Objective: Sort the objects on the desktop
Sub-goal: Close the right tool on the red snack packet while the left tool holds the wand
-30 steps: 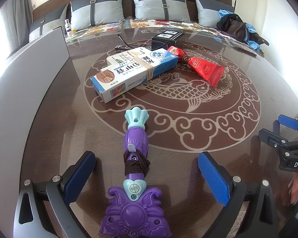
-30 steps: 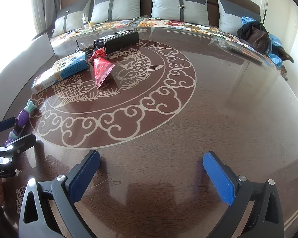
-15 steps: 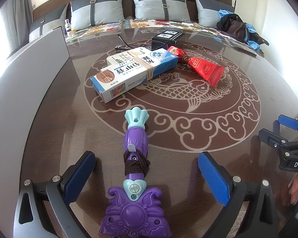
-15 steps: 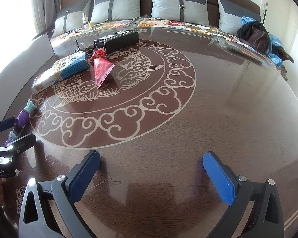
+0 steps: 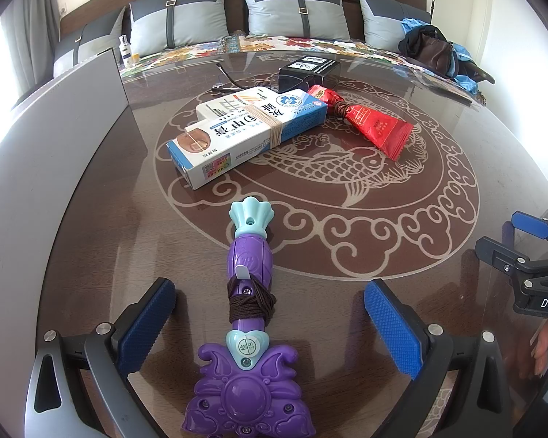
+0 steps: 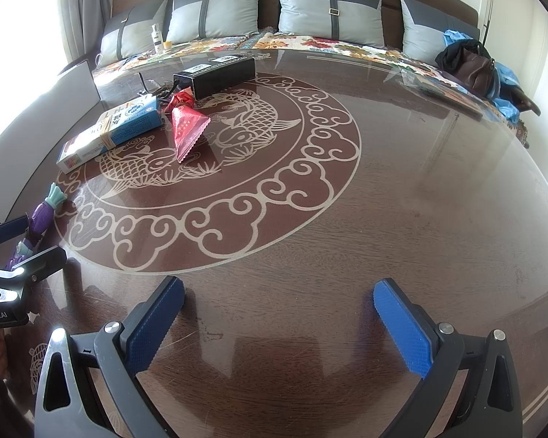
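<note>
My left gripper [image 5: 266,314], knurled blue pads spread wide, straddles without touching a glossy purple plastic wand [image 5: 250,306] with teal scalloped tip and brown cord wound round its shaft, lying flat on the glass-topped table [image 6: 383,219]. My right gripper [image 6: 279,314], likewise released, hovers low over bare glass, well apart from the banded carton [image 5: 244,135] and crinkled red packet [image 5: 372,126].

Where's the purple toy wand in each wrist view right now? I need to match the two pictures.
Left wrist: purple wand lies bottom centre, between the open left gripper fingers.
Right wrist: the wand sits at the far left edge, partly hidden by the left gripper.
Shared landmark: the red packet beside the blue-white box.
</note>
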The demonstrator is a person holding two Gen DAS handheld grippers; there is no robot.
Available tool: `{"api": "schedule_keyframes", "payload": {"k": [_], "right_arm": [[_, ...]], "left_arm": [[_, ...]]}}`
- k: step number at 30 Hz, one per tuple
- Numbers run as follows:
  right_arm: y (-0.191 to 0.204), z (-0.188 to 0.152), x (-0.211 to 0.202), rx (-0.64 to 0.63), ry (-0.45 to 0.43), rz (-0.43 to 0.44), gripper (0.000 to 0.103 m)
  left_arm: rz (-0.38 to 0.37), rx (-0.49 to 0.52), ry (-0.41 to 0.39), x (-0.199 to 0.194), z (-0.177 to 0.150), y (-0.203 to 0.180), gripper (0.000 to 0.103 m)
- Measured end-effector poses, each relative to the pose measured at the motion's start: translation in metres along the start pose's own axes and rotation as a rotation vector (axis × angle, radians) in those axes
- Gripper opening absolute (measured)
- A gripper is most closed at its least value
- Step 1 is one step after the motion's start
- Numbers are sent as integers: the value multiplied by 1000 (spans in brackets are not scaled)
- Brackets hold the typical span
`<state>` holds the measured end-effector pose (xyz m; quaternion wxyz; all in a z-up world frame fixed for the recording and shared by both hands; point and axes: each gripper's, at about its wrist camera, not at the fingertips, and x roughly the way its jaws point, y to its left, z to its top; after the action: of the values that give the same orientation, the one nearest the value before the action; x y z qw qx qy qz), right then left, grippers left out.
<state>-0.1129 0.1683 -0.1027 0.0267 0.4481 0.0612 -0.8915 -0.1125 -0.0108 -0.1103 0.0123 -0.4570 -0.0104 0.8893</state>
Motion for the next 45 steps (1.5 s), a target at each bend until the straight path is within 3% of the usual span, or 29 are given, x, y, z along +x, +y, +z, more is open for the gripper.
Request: {"api": "schedule_keyframes", "payload": {"k": [9, 11, 15, 17, 22, 29, 31, 33, 38, 42, 45], "right_arm": [[-1, 1, 1, -1, 6, 5, 103], [0, 7, 2, -34, 31, 56, 103], [13, 45, -7, -94, -65, 92, 103], [25, 74, -3, -126, -70, 113, 103], [59, 127, 38, -217, 32, 128, 103], [90, 134, 81, -321, 154, 127, 101], [92, 134, 86, -299, 162, 154, 92], [94, 135, 84, -276, 141, 172, 74], [98, 133, 80, -272, 111, 178, 40], [93, 120, 70, -264, 90, 169, 31], [87, 104, 58, -279, 74, 177, 30]], "left_arm": [[0, 0, 0, 0, 0, 0, 103], [0, 0, 0, 0, 0, 0, 103], [0, 0, 0, 0, 0, 0, 103], [0, 0, 0, 0, 0, 0, 103], [0, 0, 0, 0, 0, 0, 103], [0, 0, 0, 0, 0, 0, 103], [0, 0, 0, 0, 0, 0, 103], [0, 0, 0, 0, 0, 0, 103], [0, -1, 0, 0, 0, 0, 103], [0, -1, 0, 0, 0, 0, 103], [0, -1, -1, 0, 0, 0, 103]]}}
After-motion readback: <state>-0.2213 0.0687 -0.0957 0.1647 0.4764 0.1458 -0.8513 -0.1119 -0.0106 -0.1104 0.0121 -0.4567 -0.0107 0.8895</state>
